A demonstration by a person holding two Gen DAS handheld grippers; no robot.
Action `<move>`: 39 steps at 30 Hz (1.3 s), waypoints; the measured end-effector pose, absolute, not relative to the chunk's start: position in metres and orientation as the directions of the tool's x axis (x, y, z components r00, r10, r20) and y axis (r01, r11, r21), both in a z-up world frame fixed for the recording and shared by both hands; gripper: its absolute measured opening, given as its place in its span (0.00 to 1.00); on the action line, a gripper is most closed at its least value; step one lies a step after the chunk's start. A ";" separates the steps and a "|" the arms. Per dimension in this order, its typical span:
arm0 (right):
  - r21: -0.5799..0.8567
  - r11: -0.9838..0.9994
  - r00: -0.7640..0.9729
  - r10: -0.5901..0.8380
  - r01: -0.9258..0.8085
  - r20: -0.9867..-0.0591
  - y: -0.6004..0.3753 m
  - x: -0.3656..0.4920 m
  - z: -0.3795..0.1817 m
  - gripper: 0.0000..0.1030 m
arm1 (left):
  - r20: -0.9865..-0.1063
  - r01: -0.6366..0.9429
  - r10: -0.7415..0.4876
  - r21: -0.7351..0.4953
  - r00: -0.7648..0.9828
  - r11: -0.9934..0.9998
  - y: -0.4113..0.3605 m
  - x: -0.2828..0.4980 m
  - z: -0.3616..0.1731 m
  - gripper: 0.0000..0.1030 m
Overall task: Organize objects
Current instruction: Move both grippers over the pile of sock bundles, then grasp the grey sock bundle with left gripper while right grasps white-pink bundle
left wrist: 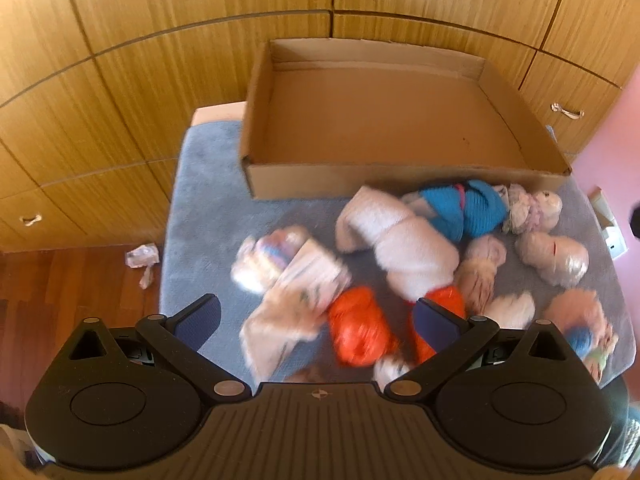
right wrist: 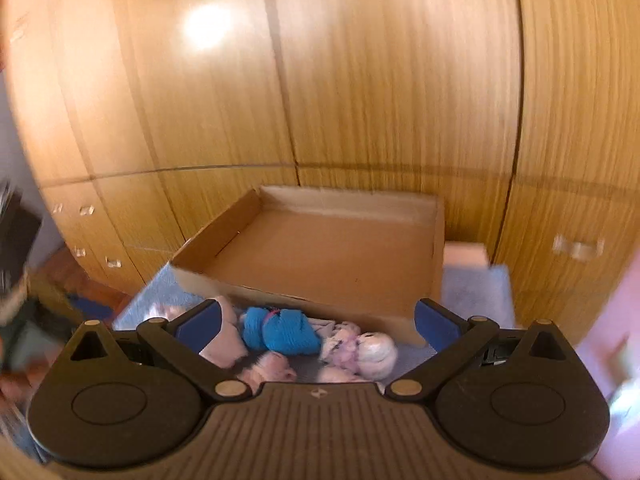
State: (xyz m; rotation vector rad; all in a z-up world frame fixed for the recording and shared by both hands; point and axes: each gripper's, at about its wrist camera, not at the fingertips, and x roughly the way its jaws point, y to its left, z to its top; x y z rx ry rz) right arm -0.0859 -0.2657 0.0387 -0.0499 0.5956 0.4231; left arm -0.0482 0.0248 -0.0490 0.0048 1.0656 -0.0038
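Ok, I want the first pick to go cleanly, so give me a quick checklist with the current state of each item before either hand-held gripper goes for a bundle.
1. Cardboard box has room: ok, nothing lies in it.
2. Left hand-held gripper free: ok, jaws wide, nothing between the pads.
3. Right hand-held gripper free: ok, jaws wide, nothing held.
4. Bundles within view: ok, the orange bundle lies just ahead of the left one, the blue bundle ahead of the right.
5. Target stands apart from its neighbours: not ok, the bundles crowd together and the white bundle touches others.
6. Sharp view for aiming: not ok, both pictures are blurred.
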 end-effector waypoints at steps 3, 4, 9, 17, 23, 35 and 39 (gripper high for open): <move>-0.063 0.875 0.747 0.370 -0.480 -0.553 -0.275 -0.115 0.027 1.00 | -0.850 -0.003 0.001 -0.001 0.527 1.000 0.031 -0.079 -0.053 0.99; -0.077 0.854 0.731 0.390 -0.514 -0.560 -0.281 -0.124 0.020 1.00 | -0.845 -0.011 0.005 -0.001 0.534 1.000 0.032 -0.088 -0.056 0.99; -0.027 0.805 0.643 0.452 -0.592 -0.618 -0.298 -0.143 -0.014 0.99 | -0.850 -0.060 -0.008 -0.047 0.526 0.997 0.036 -0.114 -0.080 0.99; -0.087 0.753 0.597 0.439 -0.652 -0.671 -0.287 -0.150 -0.054 0.84 | -0.837 -0.095 -0.025 -0.092 0.547 0.991 0.043 -0.111 -0.088 0.99; -0.042 0.747 0.575 0.474 -0.664 -0.667 -0.295 -0.148 -0.060 0.75 | -0.827 -0.089 -0.047 -0.116 0.561 0.989 0.043 -0.118 -0.087 0.98; 0.000 0.758 0.579 0.498 -0.652 -0.645 -0.309 -0.146 -0.062 0.54 | -0.790 -0.074 -0.235 -0.333 0.566 0.940 0.063 -0.116 -0.094 0.51; 0.003 0.766 0.584 0.494 -0.643 -0.644 -0.314 -0.145 -0.060 0.54 | -0.785 -0.062 -0.240 -0.333 0.572 0.941 0.065 -0.116 -0.095 0.48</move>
